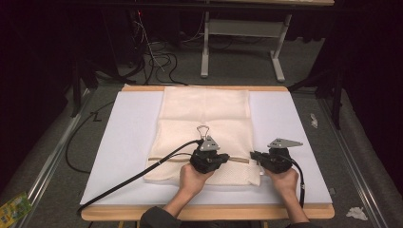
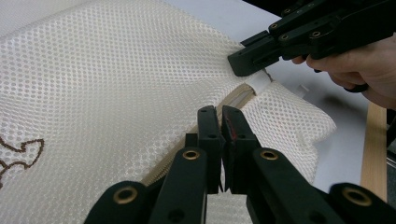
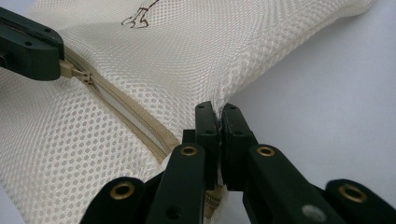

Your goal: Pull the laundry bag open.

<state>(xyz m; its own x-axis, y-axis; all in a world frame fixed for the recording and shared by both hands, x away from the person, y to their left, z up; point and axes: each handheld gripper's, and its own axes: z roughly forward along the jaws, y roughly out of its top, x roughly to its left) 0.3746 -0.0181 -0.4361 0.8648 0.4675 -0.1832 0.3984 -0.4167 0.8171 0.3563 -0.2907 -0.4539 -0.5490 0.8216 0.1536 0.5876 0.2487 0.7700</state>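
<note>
Cream mesh laundry bag (image 1: pixel 205 128) is lying flat on the white mat (image 1: pixel 126 142) covering the table (image 1: pixel 209 212), centred left-right, its near end close to the person's hands

Beige zipper (image 3: pixel 130 119) is running left-right across the near part of the bag. Brown embroidered mark (image 2: pixel 21 154) is sitting on the mesh farther along

Left gripper (image 2: pixel 222 121) is sitting over the zipper line near the bag's middle, jaws pressed together. In the right gripper view its jaw tip is meeting the zipper pull (image 3: pixel 74 71), so it is looking clamped on that pull, though the contact itself is partly hidden

Right gripper (image 3: pixel 218 116) is at the bag's near right corner, jaws closed and pinching the mesh edge there; the fabric is bunching up into the jaws. In the left gripper view its tip is sitting right at the zipper's end, by a small white fabric tab (image 2: pixel 259 84)

Both hands are coming in from the near edge: left hand (image 1: pixel 192 178) behind the left gripper, right hand (image 1: pixel 283 178) behind the right one. Black cable (image 1: pixel 138 175) is trailing from the left gripper off to the near left across the mat
</note>
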